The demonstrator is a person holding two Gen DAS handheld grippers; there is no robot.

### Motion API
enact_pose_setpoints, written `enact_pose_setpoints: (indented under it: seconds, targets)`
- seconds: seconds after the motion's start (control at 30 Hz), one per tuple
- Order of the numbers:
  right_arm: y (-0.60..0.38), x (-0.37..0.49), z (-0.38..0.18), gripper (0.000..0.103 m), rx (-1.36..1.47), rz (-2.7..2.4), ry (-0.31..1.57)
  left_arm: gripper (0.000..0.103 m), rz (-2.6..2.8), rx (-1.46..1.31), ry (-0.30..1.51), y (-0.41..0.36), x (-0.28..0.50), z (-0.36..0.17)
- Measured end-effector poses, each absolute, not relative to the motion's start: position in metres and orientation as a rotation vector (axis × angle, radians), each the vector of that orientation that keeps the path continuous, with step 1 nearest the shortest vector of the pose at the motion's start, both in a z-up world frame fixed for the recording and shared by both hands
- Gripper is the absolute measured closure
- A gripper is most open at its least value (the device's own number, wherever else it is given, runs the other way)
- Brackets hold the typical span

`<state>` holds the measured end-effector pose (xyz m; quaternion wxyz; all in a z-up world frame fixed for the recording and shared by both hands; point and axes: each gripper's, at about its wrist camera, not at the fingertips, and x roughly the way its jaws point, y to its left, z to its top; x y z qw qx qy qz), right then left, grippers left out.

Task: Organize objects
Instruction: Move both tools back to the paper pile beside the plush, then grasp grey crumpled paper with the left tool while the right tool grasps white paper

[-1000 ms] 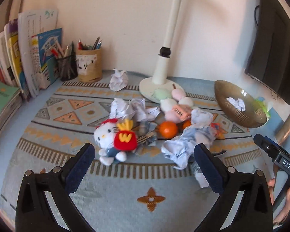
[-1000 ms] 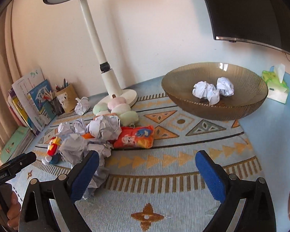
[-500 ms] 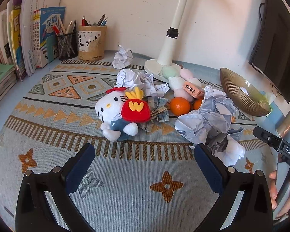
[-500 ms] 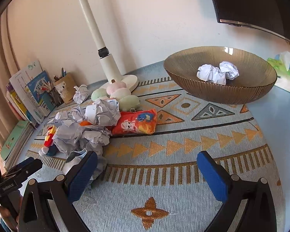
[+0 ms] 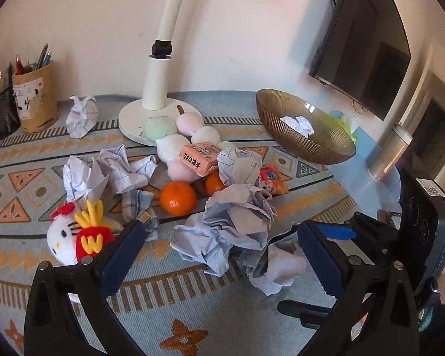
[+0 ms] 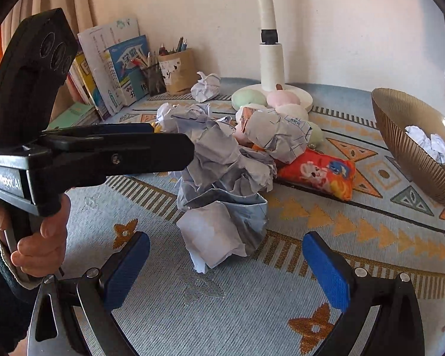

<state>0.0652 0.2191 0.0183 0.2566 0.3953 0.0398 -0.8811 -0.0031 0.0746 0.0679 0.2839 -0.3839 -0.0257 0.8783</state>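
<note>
A heap of crumpled paper (image 5: pixel 231 231) lies on the patterned mat, in front of two oranges (image 5: pixel 177 198) and a pink box (image 5: pixel 197 155). My left gripper (image 5: pixel 221 255) is open, its blue pads on either side of the heap's near edge and apart from it. My right gripper (image 6: pixel 228 264) is open too, with the lowest crumpled sheet (image 6: pixel 219 225) just beyond its fingertips. In the right wrist view a hand holds the left gripper's body at the left, close to the heap. The brown glass bowl (image 5: pixel 305 142) holds two paper balls (image 5: pixel 296 123).
A kitty plush (image 5: pixel 71 237) lies by my left finger. A red snack packet (image 6: pixel 314 172) and a pastel ball plush (image 5: pixel 175 145) sit behind the heap. The lamp base (image 5: pixel 133 118), a pen holder (image 5: pixel 35 98), books (image 6: pixel 112 65) and a steel bottle (image 5: pixel 391 154) ring the mat.
Both grippers have come in low toward the crumpled paper heap, the left swinging right and the right swinging left. Both have stayed open.
</note>
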Motion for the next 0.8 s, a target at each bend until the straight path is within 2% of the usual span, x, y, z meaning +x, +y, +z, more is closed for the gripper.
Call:
enact_pose_setpoints:
  seconds: [0.23,0.43,0.5,0.57,0.6,0.63,0.7,0.77,0.8]
  targets:
    - [0.225,0.059,0.014,0.000,1.079,-2.454,0.087,0.001,2.396,-0.996,-0.115,0.080,-0.009,0.062]
    - [0.223,0.061,0.015,0.001,1.065,-2.471,0.106,0.001,2.397,-0.955,-0.253,0.067,-0.005,0.056]
    - [0.215,0.062,0.014,0.007,1.071,-2.479,0.163,0.001,2.398,-0.952,-0.231,0.070,-0.005,0.056]
    - [0.211,0.063,0.012,0.030,1.076,-2.480,0.200,0.004,2.389,-0.956,-0.208,0.075,-0.005,0.056]
    - [0.209,0.061,0.010,0.037,1.084,-2.467,0.206,0.006,2.392,-0.958,-0.189,0.078,-0.005,0.056]
    - [0.208,0.061,0.009,0.048,1.089,-2.462,0.210,0.009,2.401,-0.961,-0.163,0.081,-0.004,0.056]
    - [0.210,0.063,0.011,0.050,1.074,-2.486,0.208,0.026,2.414,-0.981,-0.123,0.087,-0.005,0.057]
    - [0.218,0.071,0.018,0.051,1.015,-2.506,0.160,0.057,2.425,-1.009,-0.103,0.090,-0.007,0.056]
    - [0.224,0.075,0.022,0.051,0.994,-2.510,0.114,0.057,2.432,-0.997,-0.110,0.089,-0.005,0.058]
